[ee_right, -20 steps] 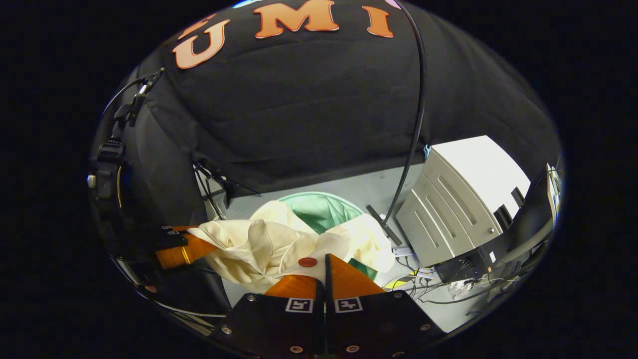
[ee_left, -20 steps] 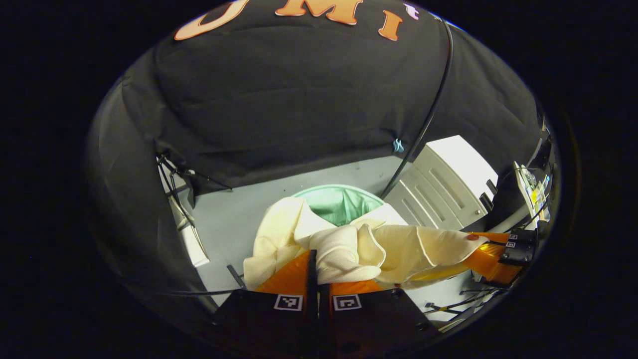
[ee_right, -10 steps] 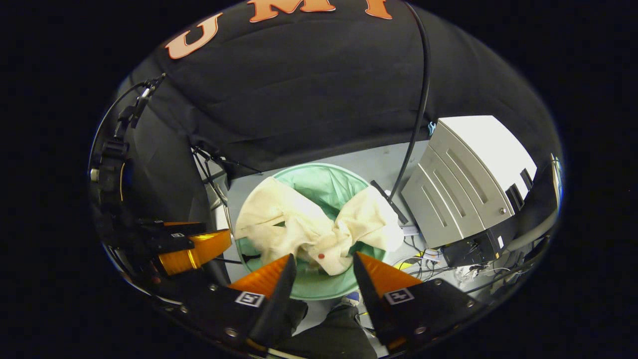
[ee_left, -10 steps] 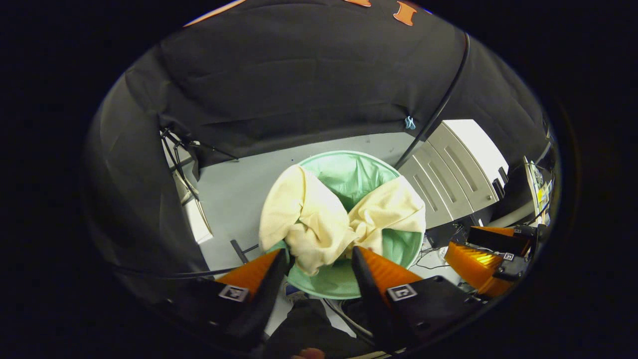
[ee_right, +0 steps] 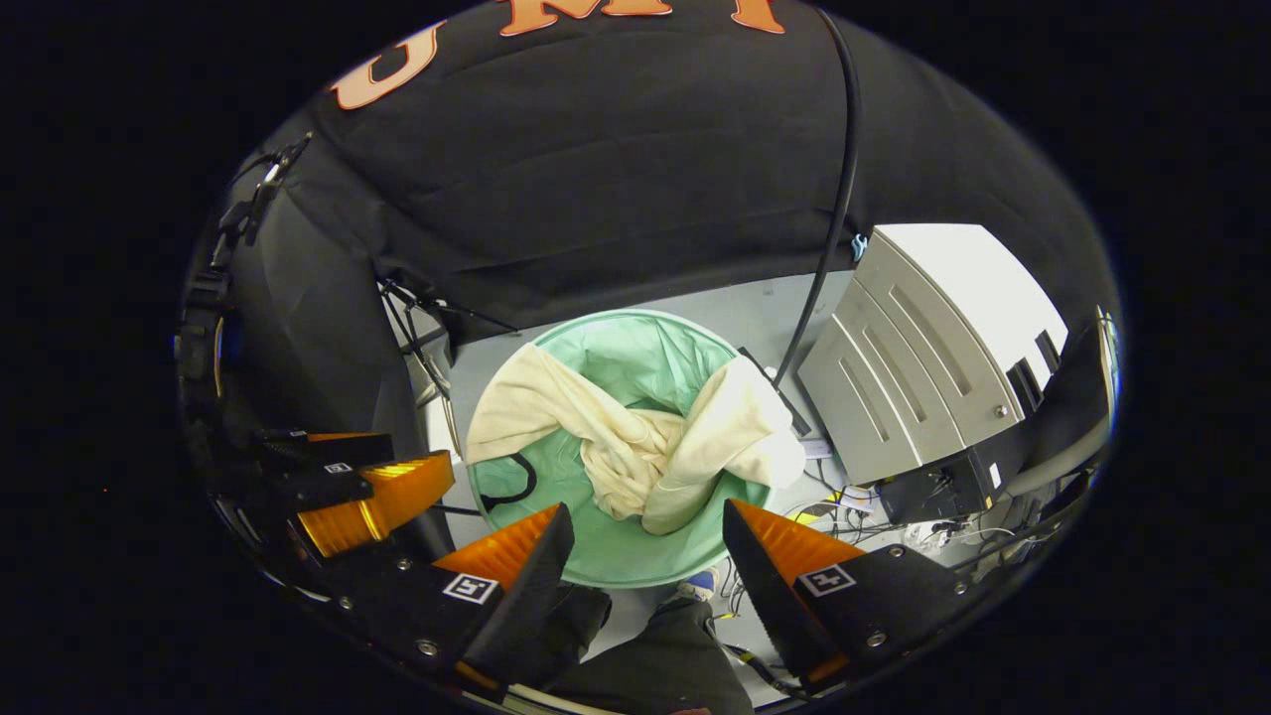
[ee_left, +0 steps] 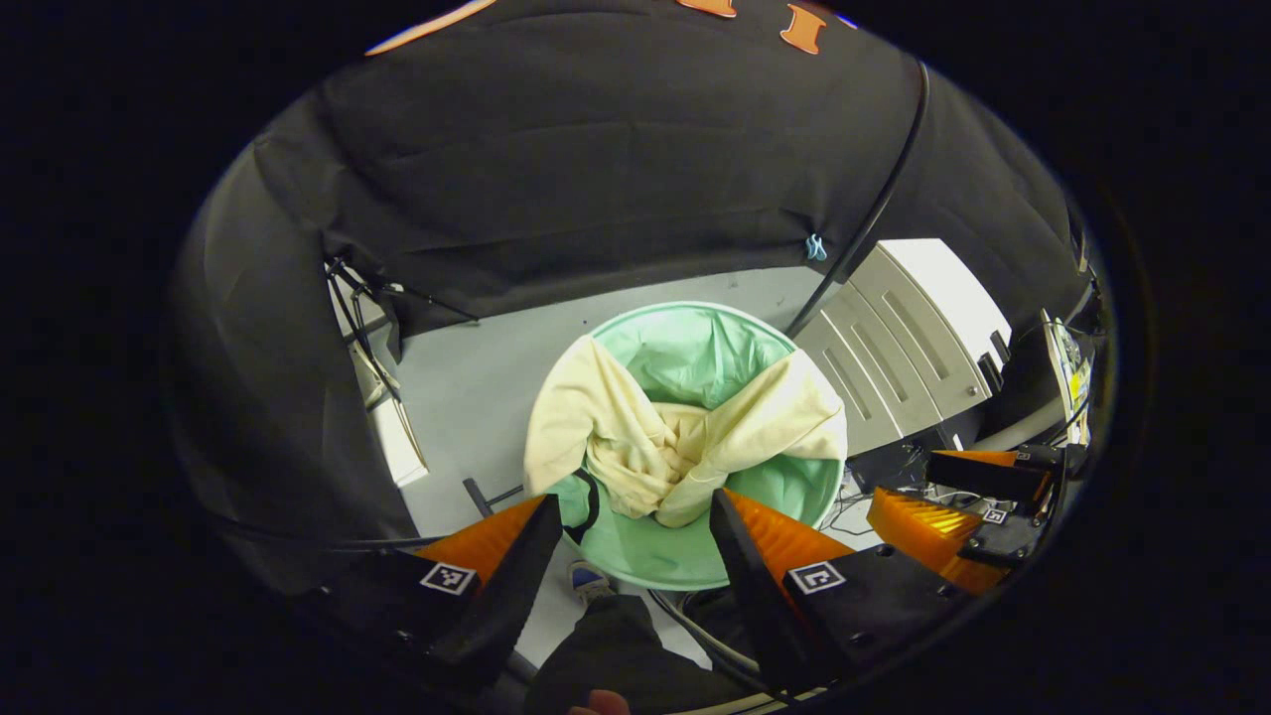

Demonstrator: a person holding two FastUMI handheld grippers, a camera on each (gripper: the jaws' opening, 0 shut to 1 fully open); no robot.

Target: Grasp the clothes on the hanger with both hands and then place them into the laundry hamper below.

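Note:
A cream garment [ee_left: 663, 442] lies in the round green laundry hamper [ee_left: 685, 338], its two ends draped over the left and right rim. In the right gripper view the same garment [ee_right: 635, 437] sags into the hamper [ee_right: 616, 561]. My left gripper [ee_left: 635, 506] hovers above the hamper's near rim, open, with nothing between its fingers. My right gripper [ee_right: 647, 516] is likewise open and empty over the near rim. The other gripper shows at the right edge [ee_left: 953, 506] of the left gripper view and at the left edge [ee_right: 357, 487] of the right gripper view.
A grey ribbed cabinet [ee_right: 923, 367] stands right of the hamper, with loose cables [ee_right: 894, 516] at its foot. A black cable [ee_right: 829, 228] hangs down the wall to the floor. A stand's thin legs [ee_left: 362, 328] are at the left. A person's dark trouser leg and shoe [ee_left: 596, 606] are below.
Both grippers went from shut on the garment to open. The garment dropped into the hamper and has sunk deeper since half a second ago.

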